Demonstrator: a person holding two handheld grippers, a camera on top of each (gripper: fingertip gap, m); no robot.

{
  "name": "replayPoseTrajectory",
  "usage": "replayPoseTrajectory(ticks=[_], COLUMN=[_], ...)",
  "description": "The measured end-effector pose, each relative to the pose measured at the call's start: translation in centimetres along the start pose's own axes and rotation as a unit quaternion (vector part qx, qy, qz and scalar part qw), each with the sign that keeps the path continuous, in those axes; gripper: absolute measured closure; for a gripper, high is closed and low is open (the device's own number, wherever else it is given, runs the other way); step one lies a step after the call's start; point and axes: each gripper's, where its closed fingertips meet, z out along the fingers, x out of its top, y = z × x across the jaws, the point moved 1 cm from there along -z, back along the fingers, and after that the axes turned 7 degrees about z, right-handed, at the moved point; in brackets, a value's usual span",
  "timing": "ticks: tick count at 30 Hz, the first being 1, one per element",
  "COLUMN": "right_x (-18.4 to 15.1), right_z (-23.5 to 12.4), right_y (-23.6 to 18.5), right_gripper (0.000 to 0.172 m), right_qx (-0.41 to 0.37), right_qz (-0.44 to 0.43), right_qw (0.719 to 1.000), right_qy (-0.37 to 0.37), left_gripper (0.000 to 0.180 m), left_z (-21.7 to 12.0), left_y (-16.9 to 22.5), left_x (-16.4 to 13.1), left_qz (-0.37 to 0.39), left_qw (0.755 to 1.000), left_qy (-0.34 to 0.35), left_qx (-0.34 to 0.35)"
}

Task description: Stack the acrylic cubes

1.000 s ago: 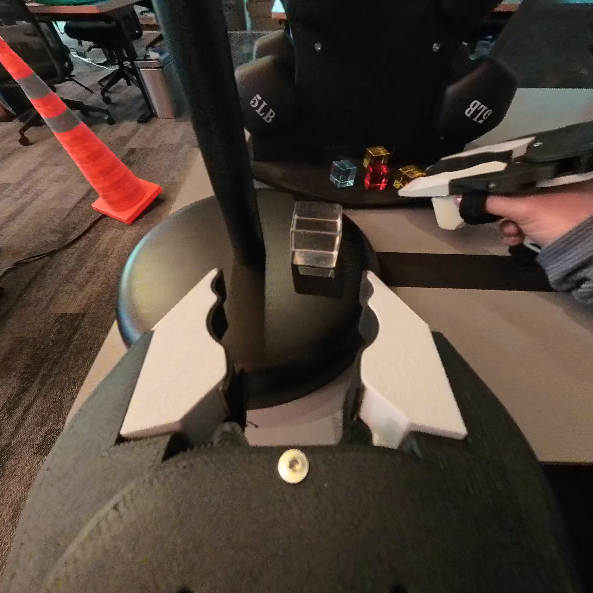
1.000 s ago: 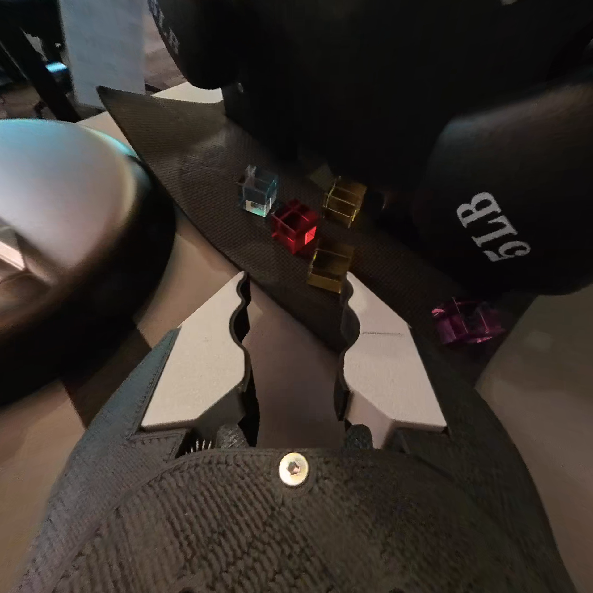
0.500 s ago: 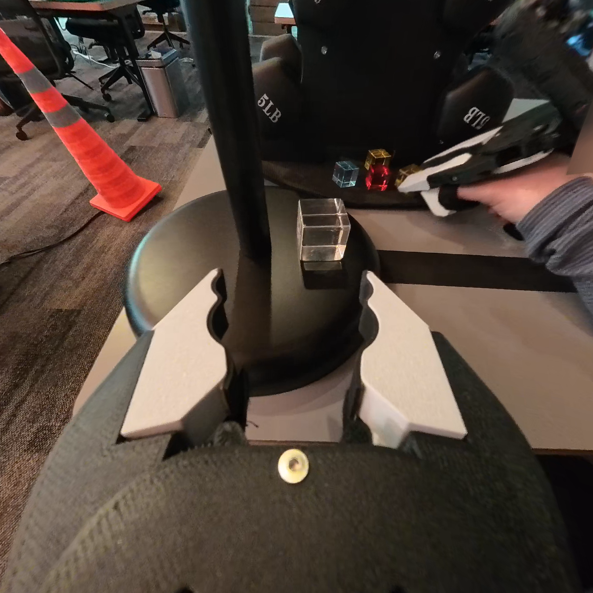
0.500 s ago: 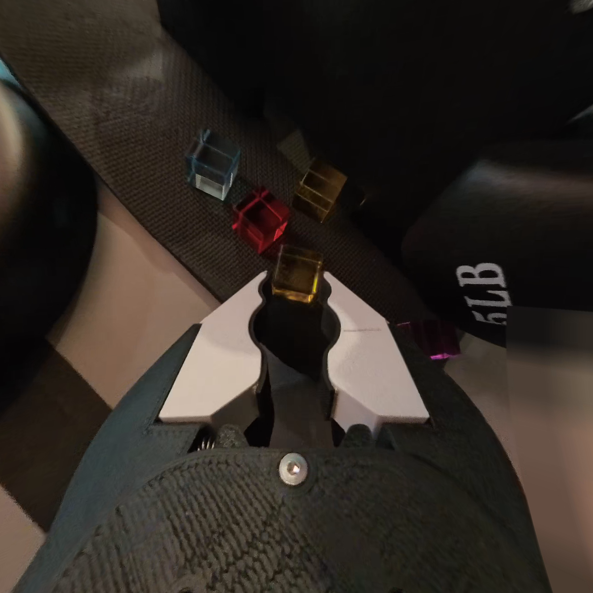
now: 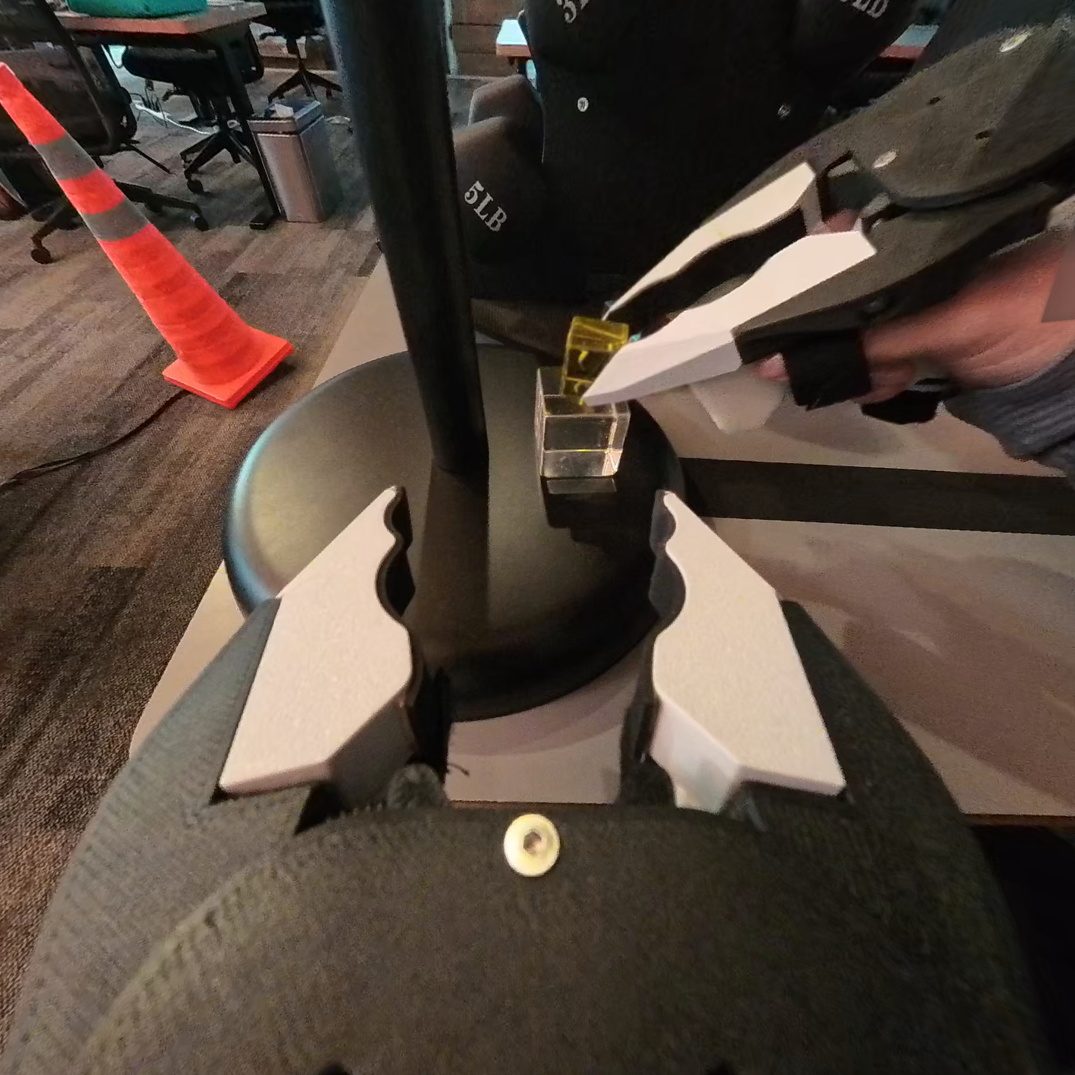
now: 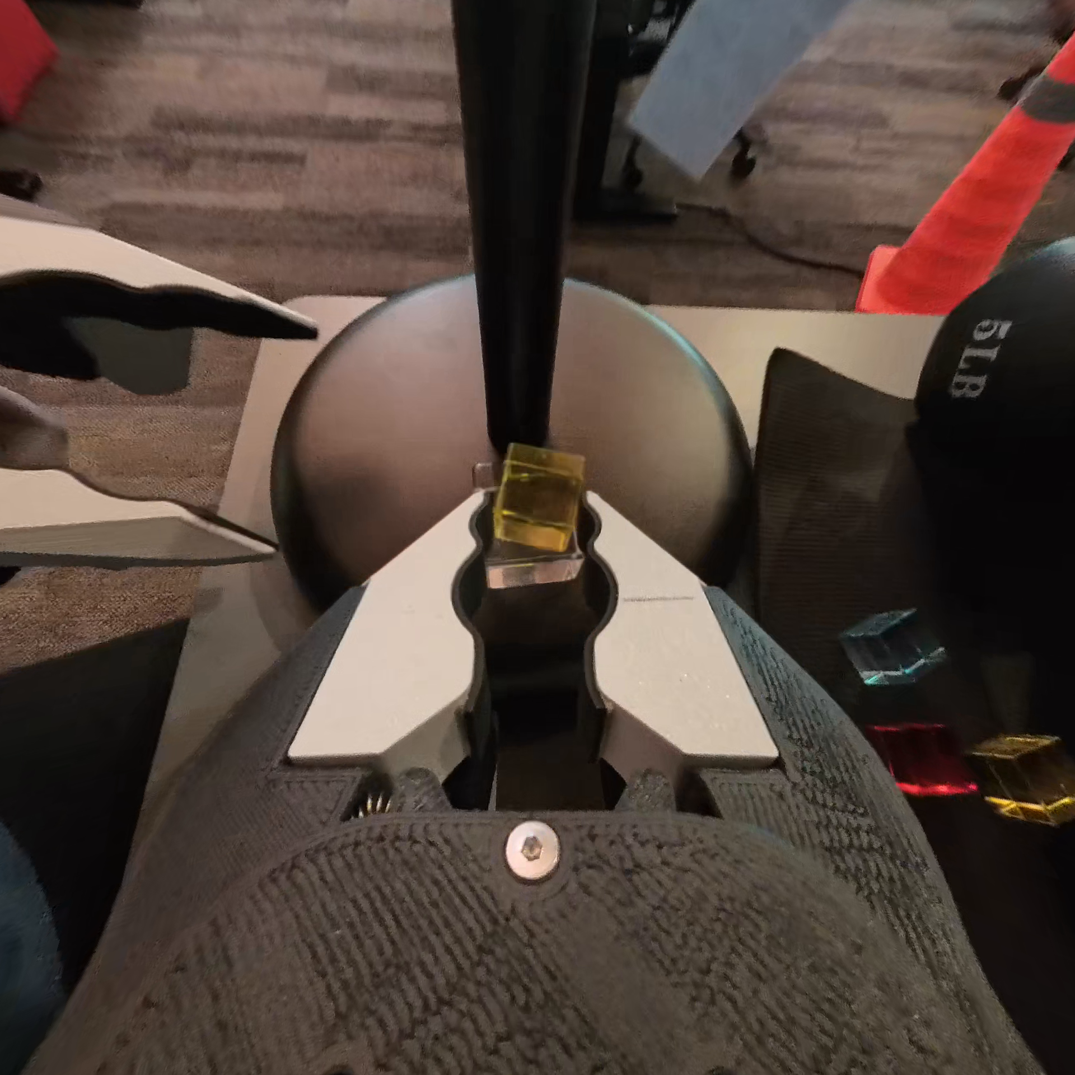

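We've got the yellow cube [image 6: 538,505] pinched in the right claw [image 6: 536,512], tilted, just above the clear cube [image 5: 582,433] on the round black base [image 5: 349,465]. Not seated yet. Left claw [image 5: 529,506] wide open, empty, near the base. Blue, red & 2nd yellow cubes [image 6: 893,648] sit beside the base.

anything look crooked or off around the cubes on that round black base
Yes: the yellow cube, pinched in the right gripper, is tilted, not square with the clear cube just beneath it on the round black base.
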Motion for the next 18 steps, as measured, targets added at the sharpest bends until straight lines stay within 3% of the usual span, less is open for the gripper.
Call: replayPoseTrajectory(ticks=[3,6,9,15,18], right_x=[0.5,-1.5,-5.7,-6.6,-6.8], right_z=[-2.3,-5.8,-5.9,-2.3,-2.9], right_y=[1.9,8.5,12.9,13.8,14.8], right_gripper=[0.127,0.13,0.125,0.124,0.126], right_qx=[-0.027,-0.137,-0.212,-0.216,-0.246], right_qz=[0.038,0.148,0.191,0.161,0.143], right_qw=[0.997,0.972,0.957,0.963,0.959], right_qy=[0.065,0.117,0.052,-0.004,-0.014], left_gripper=[0.097,0.097,0.098,0.097,0.098], left_z=[-0.2,-0.6,-0.5,0.1,-0.3], left_y=[-0.2,-0.5,-0.3,1.2,1.2], left_x=[-0.1,0.1,0.3,0.5,0.5], left_qz=[0.004,-0.001,-0.006,0.014,0.023], left_qw=[1.0,1.0,1.0,1.0,1.0], left_qy=[-0.001,0.01,0.018,0.012,0.011], left_qx=[0.001,0.003,-0.005,-0.02,-0.017])
